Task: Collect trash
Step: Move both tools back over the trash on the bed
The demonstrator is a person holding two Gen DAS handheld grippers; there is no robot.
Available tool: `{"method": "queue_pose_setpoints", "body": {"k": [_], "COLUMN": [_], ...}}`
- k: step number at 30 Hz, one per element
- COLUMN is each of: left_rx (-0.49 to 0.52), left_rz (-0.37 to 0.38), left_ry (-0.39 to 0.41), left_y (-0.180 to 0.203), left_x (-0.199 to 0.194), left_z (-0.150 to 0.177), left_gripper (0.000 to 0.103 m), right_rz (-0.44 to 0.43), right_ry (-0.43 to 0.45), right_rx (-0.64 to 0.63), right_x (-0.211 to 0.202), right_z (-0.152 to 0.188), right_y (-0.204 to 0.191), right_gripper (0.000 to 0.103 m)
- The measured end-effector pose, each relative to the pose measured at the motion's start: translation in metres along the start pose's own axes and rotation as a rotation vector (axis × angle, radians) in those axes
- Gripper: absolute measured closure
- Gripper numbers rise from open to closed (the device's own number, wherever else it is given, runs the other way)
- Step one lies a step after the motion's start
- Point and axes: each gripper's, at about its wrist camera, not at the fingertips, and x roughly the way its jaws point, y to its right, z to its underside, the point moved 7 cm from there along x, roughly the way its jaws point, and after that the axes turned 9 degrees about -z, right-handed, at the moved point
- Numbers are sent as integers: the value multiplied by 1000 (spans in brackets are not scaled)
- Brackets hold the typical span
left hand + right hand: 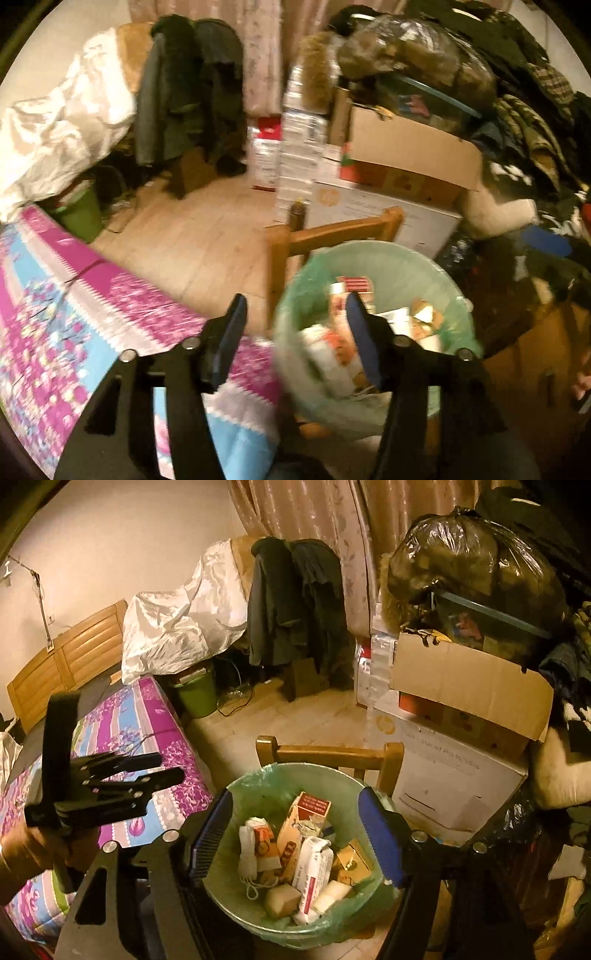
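A waste bin (266, 779) with a pale green liner stands on the floor, holding several pieces of trash: a red-and-tan carton (303, 819), a white packet (314, 867) and small boxes. My right gripper (295, 794) hangs open just above the bin's mouth, with nothing between its fingers. In the blurred left wrist view my left gripper (296, 297) is open and empty, with its right finger over the bin (388, 258) and its left finger over the bed's edge. The right wrist view shows the left gripper (166, 768) at the left, held in a person's hand (22, 853).
A bed with a purple and blue floral sheet (140, 720) lies left of the bin. A wooden chair (332, 753) stands right behind it. Stacked cardboard boxes (461, 686), a black bag (461, 554) and clothes crowd the right. A green bucket (195, 694) sits by hanging coats (295, 602).
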Motion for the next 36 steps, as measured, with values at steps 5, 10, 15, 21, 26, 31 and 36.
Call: {"method": "queue_pose_setpoints", "body": {"k": [5, 10, 15, 21, 26, 31, 36], "left_rx": [-64, -153, -263, -434, -607, -738, -859], "left_rz": [-85, -149, -246, -388, -558, -706, -793], "left_ry": [-1, -29, -52, -82, -116, -119, -110], "left_y": [-41, -87, -143, -222, -293, -345, -378], "left_x": [-11, -23, -50, -111, -174, -228, -268], "left_z": [23, 58, 112, 205, 287, 344, 387], "left_gripper": [46, 46, 46, 46, 46, 46, 46], "right_rz": [-27, -68, -135, -290, -452, -591, -686], "right_ry": [-3, -30, -64, -154, -255, -349, -433], "right_rx": [-17, -82, -151, -231, -358, -470, -566], "right_x": [10, 26, 46, 82, 114, 129, 132], "right_z": [-5, -7, -7, 11, 47, 94, 142], "right_y": [-18, -59, -112, -207, -322, -425, -498], "right_gripper": [31, 31, 31, 31, 31, 31, 31]}}
